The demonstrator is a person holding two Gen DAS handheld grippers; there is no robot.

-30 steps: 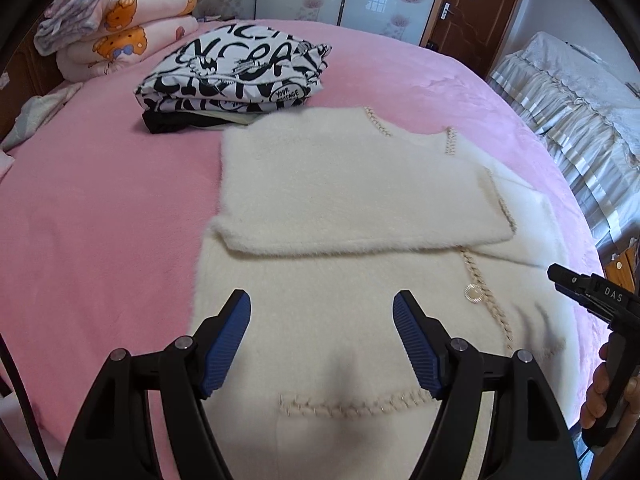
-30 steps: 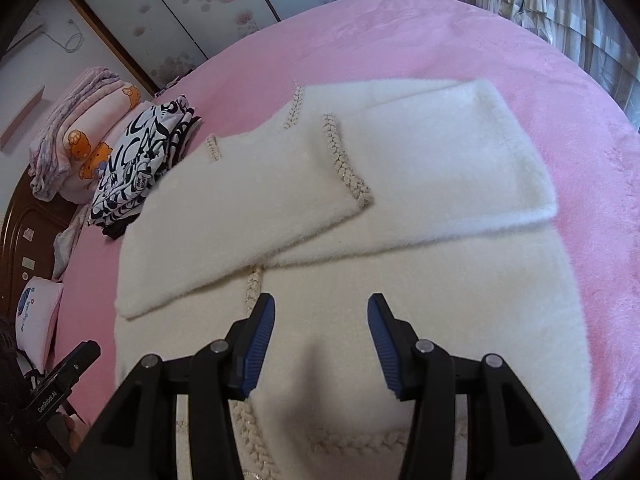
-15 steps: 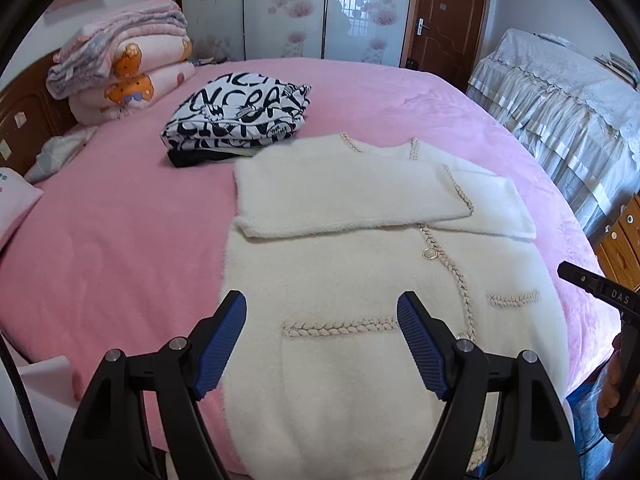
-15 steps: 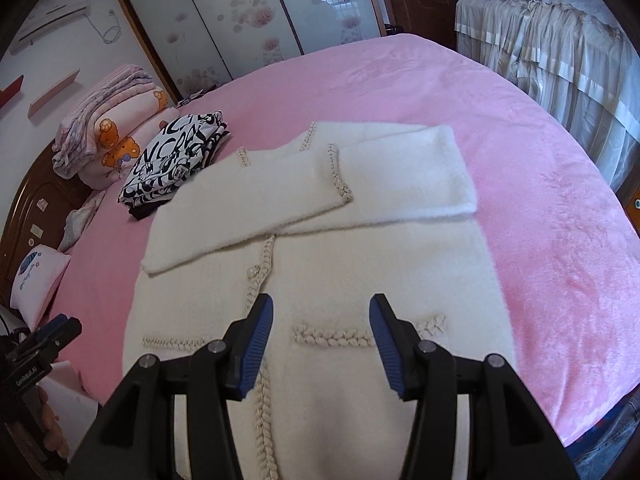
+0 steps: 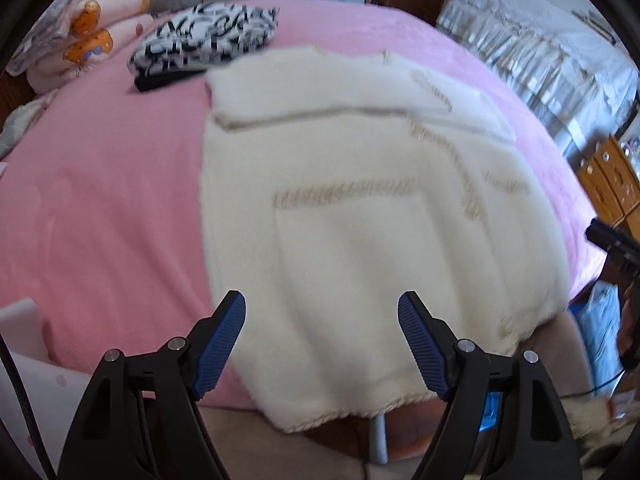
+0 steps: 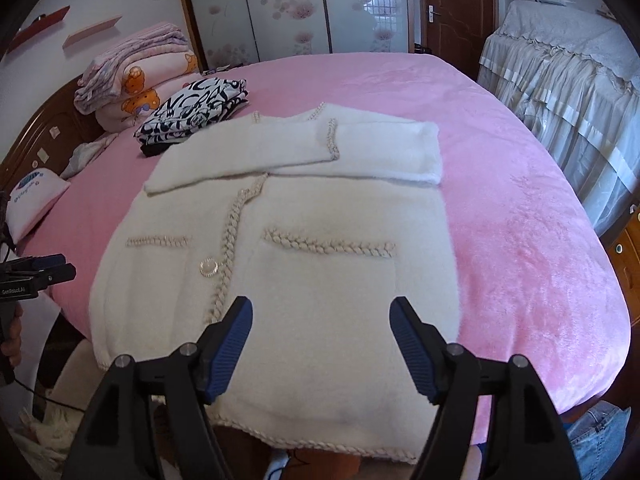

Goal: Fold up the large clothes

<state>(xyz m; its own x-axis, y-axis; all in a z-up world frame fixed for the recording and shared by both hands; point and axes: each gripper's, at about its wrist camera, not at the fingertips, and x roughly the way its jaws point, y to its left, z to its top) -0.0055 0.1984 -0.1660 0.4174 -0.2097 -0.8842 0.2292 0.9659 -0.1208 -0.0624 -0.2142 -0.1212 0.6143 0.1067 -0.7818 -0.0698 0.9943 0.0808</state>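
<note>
A fluffy cream cardigan with braided trim lies flat on the pink bed. Both sleeves are folded across its chest, and its hem hangs over the bed's near edge. It also shows in the left wrist view. My left gripper is open and empty, above the hem's left part. My right gripper is open and empty, above the hem's right part. Neither touches the cloth. The left gripper also shows at the left edge of the right wrist view.
A folded black-and-white garment lies at the back left beside the cardigan's shoulder. Stacked quilts lie behind it. A white pillow is at the far left. A draped piece of furniture stands at the right.
Both grippers have pulled back from over the cardigan's middle to the hem at the bed's near edge. The right gripper's jaws have opened wider. The cardigan has not moved.
</note>
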